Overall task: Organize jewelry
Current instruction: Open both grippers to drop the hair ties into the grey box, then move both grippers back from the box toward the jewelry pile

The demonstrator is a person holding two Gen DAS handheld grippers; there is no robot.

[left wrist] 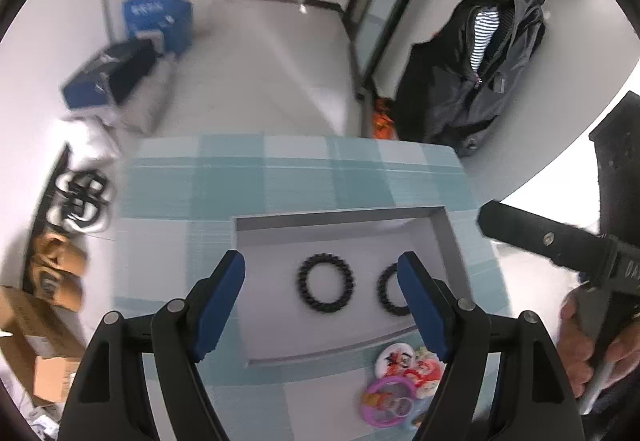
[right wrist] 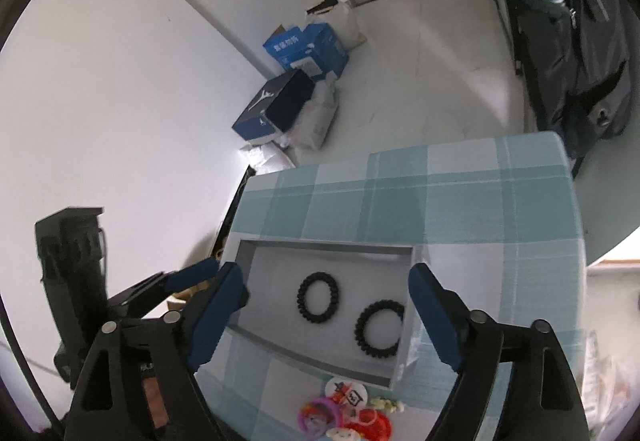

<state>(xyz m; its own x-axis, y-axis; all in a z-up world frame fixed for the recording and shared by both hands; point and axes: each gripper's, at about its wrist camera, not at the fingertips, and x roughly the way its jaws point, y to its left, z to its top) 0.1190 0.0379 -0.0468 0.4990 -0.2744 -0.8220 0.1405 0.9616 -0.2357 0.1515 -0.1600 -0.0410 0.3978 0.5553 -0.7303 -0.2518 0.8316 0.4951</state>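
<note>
A shallow grey tray (left wrist: pixel 340 219) (right wrist: pixel 320 245) lies on a teal checked tablecloth. Two black spiral hair rings lie in it: one in the middle (left wrist: pixel 326 287) (right wrist: pixel 319 295) and one to its right (left wrist: pixel 386 293) (right wrist: pixel 378 329). A heap of colourful pieces, among them a purple ring (left wrist: pixel 386 403) (right wrist: pixel 320 417) and round badges (left wrist: pixel 396 361) (right wrist: pixel 347 393), lies on the cloth in front of the tray. My left gripper (left wrist: pixel 324 305) is open and empty above the tray's near side. My right gripper (right wrist: pixel 328 317) is open and empty above the tray.
The small table (left wrist: pixel 280 169) (right wrist: pixel 480 201) ends close behind the tray. On the floor stand blue boxes (left wrist: pixel 108 77) (right wrist: pixel 304 49). A dark jacket (left wrist: pixel 480 73) hangs at the right. Cardboard boxes (left wrist: pixel 36 341) and sandals lie at the left.
</note>
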